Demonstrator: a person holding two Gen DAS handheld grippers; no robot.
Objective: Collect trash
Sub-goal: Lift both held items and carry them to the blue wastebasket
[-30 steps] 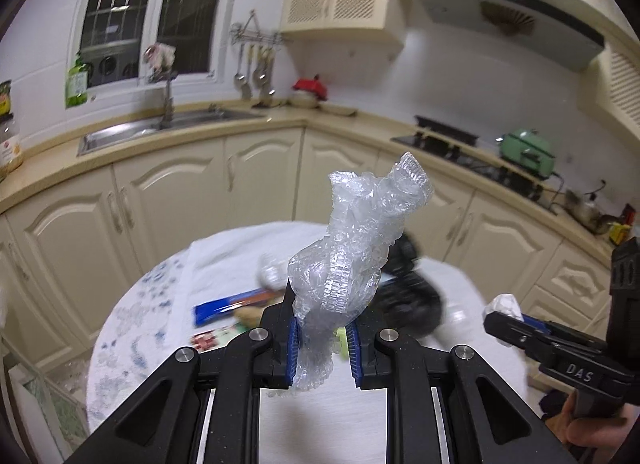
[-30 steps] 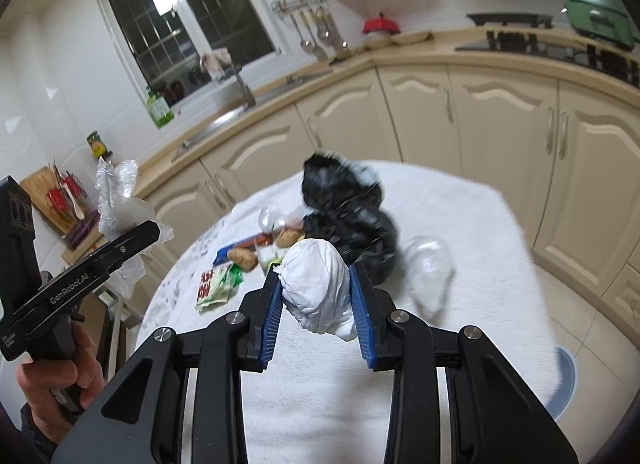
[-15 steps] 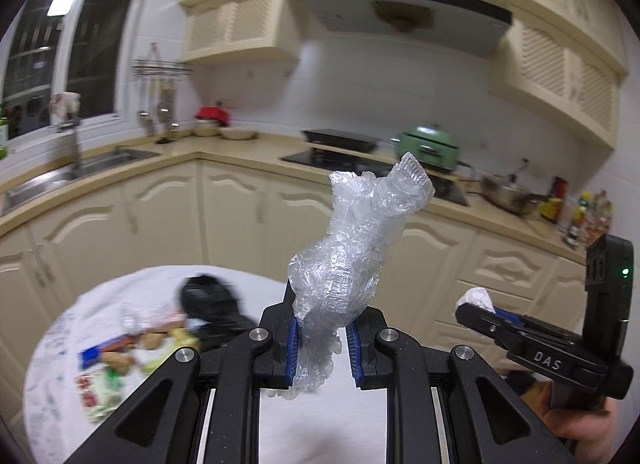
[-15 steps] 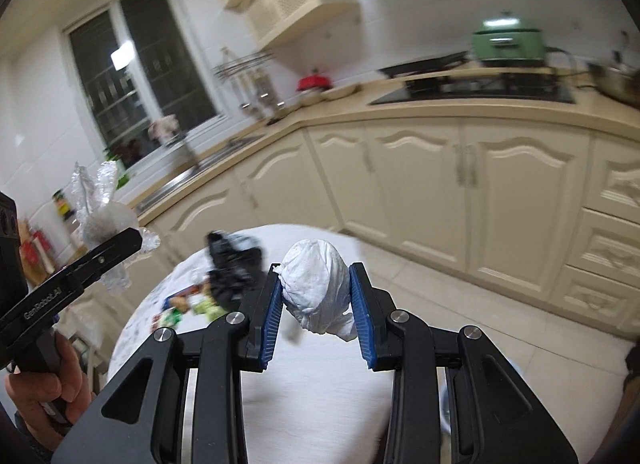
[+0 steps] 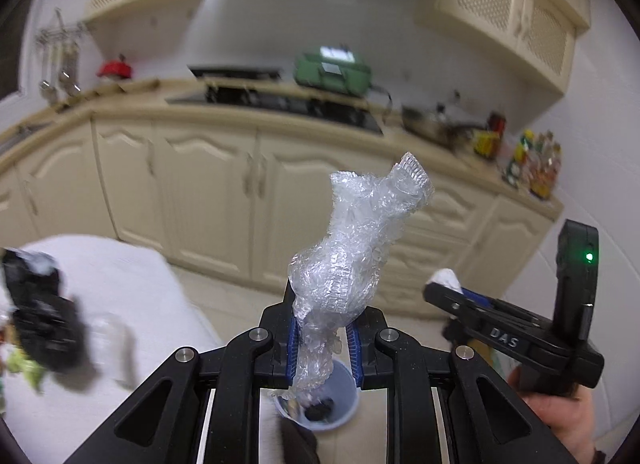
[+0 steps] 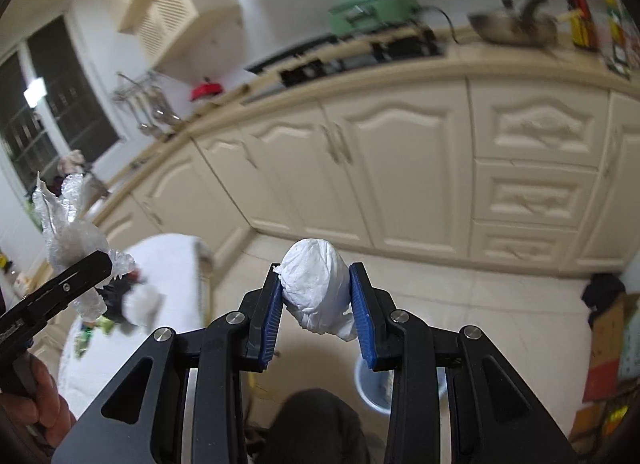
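My left gripper (image 5: 323, 338) is shut on a crumpled clear plastic wrap (image 5: 352, 260) that stands up between its blue pads. Below it on the floor a pale blue bin (image 5: 320, 400) shows dark scraps inside. My right gripper (image 6: 316, 304) is shut on a white paper wad (image 6: 316, 288); the blue bin (image 6: 370, 388) peeks out under its right finger. Each gripper shows in the other's view: the right gripper (image 5: 448, 284) at right with the wad, the left one (image 6: 96, 264) at left with the wrap.
A round table with a white cloth (image 5: 132, 284) lies to the left, bearing a black bag (image 5: 44, 324), a clear cup (image 5: 108, 340) and wrappers. Cream cabinets (image 6: 400, 167) and a counter run along the back. A dark trouser leg (image 6: 316, 424) is below. Cardboard (image 6: 608, 344) stands at right.
Both grippers have swung away from the table toward the cabinets and floor, each keeping its load. The table slid to the left edge and the blue bin came into view below.
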